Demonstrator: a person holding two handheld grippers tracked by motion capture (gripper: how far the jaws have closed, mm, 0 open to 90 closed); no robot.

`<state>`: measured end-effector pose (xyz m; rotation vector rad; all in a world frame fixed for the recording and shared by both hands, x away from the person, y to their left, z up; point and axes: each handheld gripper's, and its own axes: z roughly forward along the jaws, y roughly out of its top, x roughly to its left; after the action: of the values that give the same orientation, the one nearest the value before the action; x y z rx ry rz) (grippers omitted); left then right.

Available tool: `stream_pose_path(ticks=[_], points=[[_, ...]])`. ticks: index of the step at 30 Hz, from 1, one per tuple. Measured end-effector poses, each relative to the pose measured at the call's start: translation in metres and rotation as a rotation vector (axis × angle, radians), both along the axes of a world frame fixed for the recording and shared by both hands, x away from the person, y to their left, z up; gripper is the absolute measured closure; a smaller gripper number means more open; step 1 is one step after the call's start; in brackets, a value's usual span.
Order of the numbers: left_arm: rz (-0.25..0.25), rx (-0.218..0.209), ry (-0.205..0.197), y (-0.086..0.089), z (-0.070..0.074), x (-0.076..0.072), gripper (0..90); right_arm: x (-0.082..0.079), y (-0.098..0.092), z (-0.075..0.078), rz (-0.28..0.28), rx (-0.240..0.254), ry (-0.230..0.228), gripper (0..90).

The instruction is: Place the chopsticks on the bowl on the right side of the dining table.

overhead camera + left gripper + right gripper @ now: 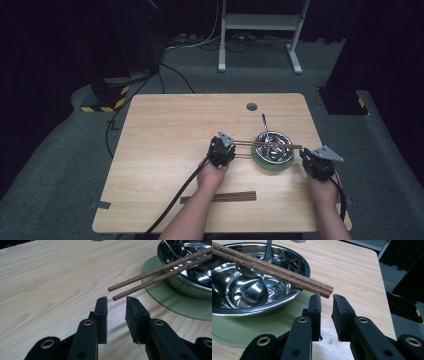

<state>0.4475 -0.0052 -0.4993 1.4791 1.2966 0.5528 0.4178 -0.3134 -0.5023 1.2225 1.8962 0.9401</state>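
Two wooden chopsticks (267, 145), round, dark brown with a fine grain, lie side by side across the rim of one shiny steel bowl (280, 152). The bowl sits on a flat round green mat (260, 161) toward the desk's (165, 130) right edge, and there's one metal spoon (265, 131) in it, handle leaning out the far side. My left gripper (116, 303) is right at the sticks' narrow ends, jaws a small gap apart and gripping nothing. My right gripper (327, 300) is at the squared-off thick ends, also loose; I think the tips stop just short of the pads, hard to say. One flat dark wooden strip (218, 197) lies near the desk's near edge.
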Motion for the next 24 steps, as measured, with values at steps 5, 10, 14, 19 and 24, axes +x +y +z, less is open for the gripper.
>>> stream_pose_path(ticks=[5,10,14,19,24], points=[[-0.002,0.022,-0.009,0.0006,0.0007,-0.0004,75.5,0.0024,-0.0002,-0.0013,-0.007,0.002,0.003,76.7],[0.015,-0.010,-0.007,-0.0010,-0.0003,0.0013,78.8,0.0041,0.0014,-0.0024,-0.009,-0.004,0.000,77.2],[0.011,0.008,0.004,0.0008,-0.0019,0.0033,79.9,0.0054,0.0009,-0.0030,-0.012,-0.010,-0.005,78.5],[0.014,0.012,0.002,0.0003,-0.0033,0.0042,80.5,0.0078,0.0019,-0.0029,-0.016,-0.028,0.000,78.8],[0.009,0.014,-0.001,-0.0007,-0.0035,0.0033,81.8,0.0087,0.0044,-0.0030,-0.012,-0.046,-0.009,78.8]])
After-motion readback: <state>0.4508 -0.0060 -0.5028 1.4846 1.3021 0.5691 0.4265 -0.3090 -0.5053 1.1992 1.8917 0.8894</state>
